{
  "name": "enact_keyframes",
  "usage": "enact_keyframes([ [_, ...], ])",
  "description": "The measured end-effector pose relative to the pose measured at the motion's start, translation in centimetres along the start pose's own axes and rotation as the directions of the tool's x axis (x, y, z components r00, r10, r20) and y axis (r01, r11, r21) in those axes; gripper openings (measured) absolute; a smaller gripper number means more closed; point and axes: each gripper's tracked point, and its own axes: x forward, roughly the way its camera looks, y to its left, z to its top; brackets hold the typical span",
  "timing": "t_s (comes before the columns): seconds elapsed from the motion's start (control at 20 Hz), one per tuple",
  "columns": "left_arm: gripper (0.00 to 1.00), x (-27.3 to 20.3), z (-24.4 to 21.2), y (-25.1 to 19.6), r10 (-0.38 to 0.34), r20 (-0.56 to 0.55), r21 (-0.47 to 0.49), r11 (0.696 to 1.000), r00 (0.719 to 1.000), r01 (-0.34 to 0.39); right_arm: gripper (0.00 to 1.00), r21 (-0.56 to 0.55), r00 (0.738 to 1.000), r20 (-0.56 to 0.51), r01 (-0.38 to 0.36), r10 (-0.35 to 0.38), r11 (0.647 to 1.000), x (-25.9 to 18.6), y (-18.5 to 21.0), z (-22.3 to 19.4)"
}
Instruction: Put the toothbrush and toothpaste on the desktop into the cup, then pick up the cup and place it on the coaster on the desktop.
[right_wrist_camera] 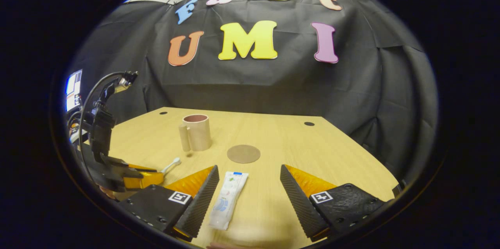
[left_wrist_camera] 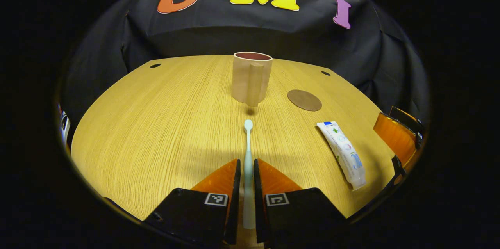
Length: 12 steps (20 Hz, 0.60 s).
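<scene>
in the left gripper view we see our left gripper (left_wrist_camera: 247, 167) clenched on the toothbrush (left_wrist_camera: 248, 151): both fingers press against the pale handle, which runs straight forward between them, with the brush head out ahead over the wooden desktop (left_wrist_camera: 164, 124). whether the head touches the wood we cannot tell. beyond the head stands the cup (left_wrist_camera: 251, 79), upright, its handle turned toward us and its mouth open upward. the round coaster (left_wrist_camera: 304, 100) lies flat just to the right of the cup, apart from it. nearer us on the right the toothpaste (left_wrist_camera: 343, 153) lies flat on the desktop, angled, cap end pointing away. at the right edge of this view part of the other gripper shows.

in the right gripper view our right gripper (right_wrist_camera: 247, 184) is released, its fingers spread wide and low over the desktop (right_wrist_camera: 332, 151). the toothpaste (right_wrist_camera: 228, 200) lies between them, closer to the finger on the view's left; we cannot tell whether that finger touches it. the other finger is well apart from it. ahead lies the coaster (right_wrist_camera: 243, 153), bare, and beyond it to the left the cup (right_wrist_camera: 195, 132). at the left of this view we see the left gripper (right_wrist_camera: 158, 176) with the toothbrush (right_wrist_camera: 172, 165) head sticking out of it, angled up toward the cup.
</scene>
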Motion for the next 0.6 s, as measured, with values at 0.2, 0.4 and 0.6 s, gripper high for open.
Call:
enact_keyframes([
  [0.2, 0.12, 0.0, 0.1, 0.2, -0.019, 0.019, -0.018, 1.000, 1.000, 0.019, 0.95, -0.005, 1.000, -0.026, 0.001, -0.001, 1.000, 0.5, 0.4, -0.8],
  [0.4, 0.10, -0.5, 0.6, 0.0, -0.038, 0.071, -0.053, 0.998, 0.997, 0.042, 0.95, -0.005, 0.997, -0.074, -0.009, 0.008, 1.000, 1.2, 1.3, -2.1],
  [0.6, 0.10, -2.1, 3.2, 0.2, -0.037, 0.207, -0.050, 0.998, 0.978, 0.048, 0.94, -0.004, 0.992, -0.127, -0.012, 0.012, 1.000, 1.9, 2.2, -3.4],
])
